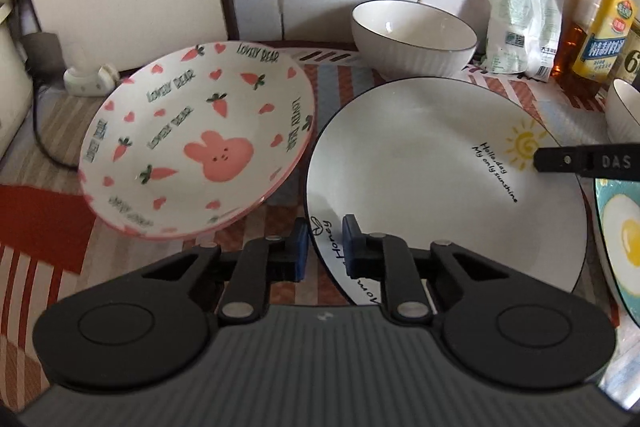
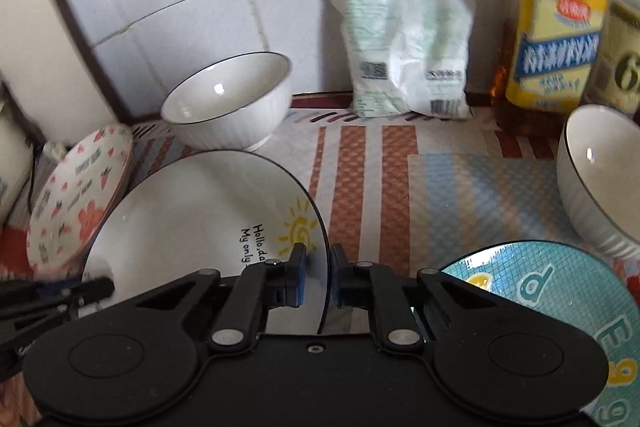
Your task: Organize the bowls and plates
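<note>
Two claws are gripping the same white plate (image 1: 420,163) with the sun drawing, one on each side. The left claw (image 1: 325,247) is clamping the plate's near-left rim, with its blue pads (image 1: 350,243) sitting on either side of the dark-edged rim beside the word "Honey". The right claw (image 2: 319,275) is clamping the opposite rim, next to the yellow sun, and its tip is showing in the left wrist view as a black bar lying over the plate's right side. No earlier picture is available, so only the closed grip on the rim is being reported.

The plate is sitting on the striped, patterned cloth (image 2: 360,179) that is covering the surface. Just to its left, a pink-rimmed plate (image 1: 192,143) with a rabbit and carrots is lying tilted, its near edge raised off the cloth. To the right of the sun plate, a teal plate (image 2: 560,291) with a fried-egg drawing is lying close by.

Farther back, a white ribbed bowl (image 1: 412,35) with a dark rim is standing upright near the tiled wall. A second white bowl (image 2: 596,179) is standing at the right. Behind them, a white plastic bag (image 2: 408,39) and a bottle (image 2: 556,27) with a yellow label are standing against the wall.
</note>
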### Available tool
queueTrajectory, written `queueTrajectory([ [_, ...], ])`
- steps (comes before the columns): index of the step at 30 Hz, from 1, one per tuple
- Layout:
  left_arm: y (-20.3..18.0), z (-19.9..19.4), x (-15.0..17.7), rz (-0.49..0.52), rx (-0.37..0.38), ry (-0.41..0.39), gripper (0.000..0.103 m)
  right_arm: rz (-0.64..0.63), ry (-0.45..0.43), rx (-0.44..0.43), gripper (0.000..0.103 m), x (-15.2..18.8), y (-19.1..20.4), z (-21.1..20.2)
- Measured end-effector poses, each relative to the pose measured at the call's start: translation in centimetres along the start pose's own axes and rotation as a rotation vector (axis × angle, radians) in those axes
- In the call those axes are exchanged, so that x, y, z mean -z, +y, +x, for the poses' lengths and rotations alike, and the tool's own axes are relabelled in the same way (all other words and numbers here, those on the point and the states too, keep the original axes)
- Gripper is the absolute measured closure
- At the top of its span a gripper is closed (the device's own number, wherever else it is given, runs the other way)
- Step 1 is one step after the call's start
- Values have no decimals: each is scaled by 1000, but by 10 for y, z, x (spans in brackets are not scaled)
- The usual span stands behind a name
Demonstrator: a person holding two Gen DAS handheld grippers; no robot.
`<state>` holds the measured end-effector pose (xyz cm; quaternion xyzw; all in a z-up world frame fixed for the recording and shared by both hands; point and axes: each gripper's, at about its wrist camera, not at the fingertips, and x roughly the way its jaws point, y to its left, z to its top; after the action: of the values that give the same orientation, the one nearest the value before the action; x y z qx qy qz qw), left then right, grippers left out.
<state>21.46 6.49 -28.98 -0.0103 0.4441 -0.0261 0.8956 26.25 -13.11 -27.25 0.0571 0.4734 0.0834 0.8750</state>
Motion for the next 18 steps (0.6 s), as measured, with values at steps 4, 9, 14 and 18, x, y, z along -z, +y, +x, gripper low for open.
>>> queueTrajectory([
  [4, 16, -5, 3, -90, 34, 33, 87, 23, -15, -40, 90, 4, 0, -14],
  [9, 30, -20, 15, -140, 56, 40, 87, 14, 13, -55, 91, 11, 9, -31],
  [14, 38, -46, 26, -124, 62, 33, 87, 28, 2, -88, 92, 33, 18, -58],
  [18, 42, -58, 38, -121, 60, 35, 87, 52, 4, -87, 91, 59, 25, -72],
])
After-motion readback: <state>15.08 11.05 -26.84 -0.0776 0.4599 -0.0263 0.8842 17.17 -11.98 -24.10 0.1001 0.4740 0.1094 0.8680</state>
